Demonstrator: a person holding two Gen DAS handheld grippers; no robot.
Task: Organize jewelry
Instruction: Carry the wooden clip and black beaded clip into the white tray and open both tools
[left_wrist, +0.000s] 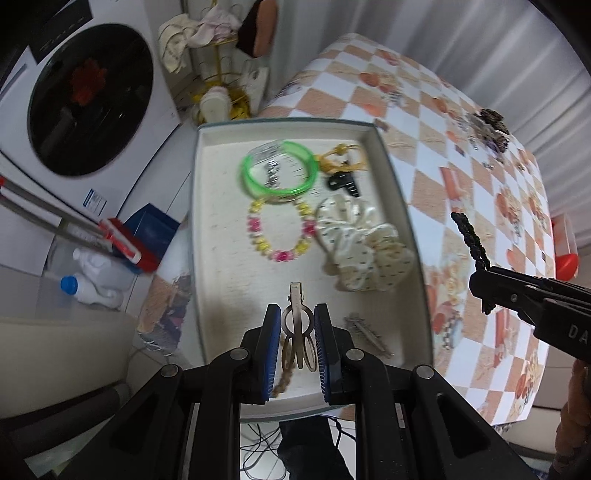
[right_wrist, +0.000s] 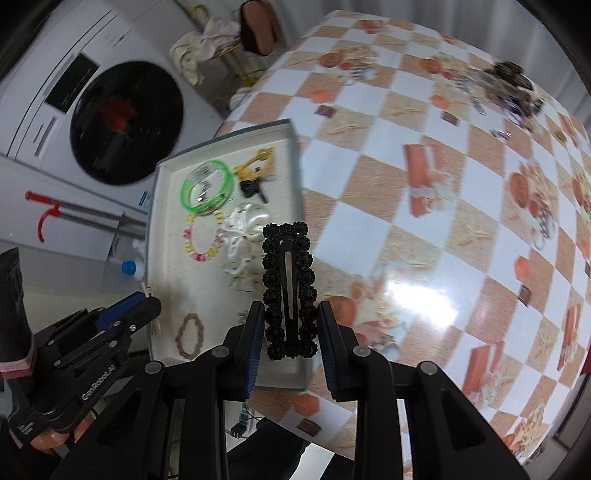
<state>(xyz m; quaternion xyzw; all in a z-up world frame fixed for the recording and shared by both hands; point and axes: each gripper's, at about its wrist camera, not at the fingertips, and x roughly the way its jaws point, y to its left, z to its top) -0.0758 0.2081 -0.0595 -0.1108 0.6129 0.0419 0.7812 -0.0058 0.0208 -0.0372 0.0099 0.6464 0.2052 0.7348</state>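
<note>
My left gripper (left_wrist: 295, 325) is shut on a tan metal hair clip (left_wrist: 295, 317) and holds it over the near end of the white tray (left_wrist: 210, 258). My right gripper (right_wrist: 290, 325) is shut on a black beaded snap clip (right_wrist: 290, 291), held above the tray's right rim (right_wrist: 297, 206); it also shows in the left wrist view (left_wrist: 471, 236). In the tray lie a green bangle (left_wrist: 279, 171), a pink and yellow bead bracelet (left_wrist: 280, 229), a white dotted scrunchie (left_wrist: 364, 245), a yellow hair tie with a black clip (left_wrist: 341, 170), a silver clip (left_wrist: 367, 334) and a tan braided ring (right_wrist: 190, 336).
A pile of dark jewelry (right_wrist: 509, 86) lies at the far right of the checkered tablecloth (right_wrist: 424, 206). A washing machine (left_wrist: 88, 99) stands to the left, with bottles (left_wrist: 92, 280) and a mop handle (left_wrist: 55, 210) on the floor.
</note>
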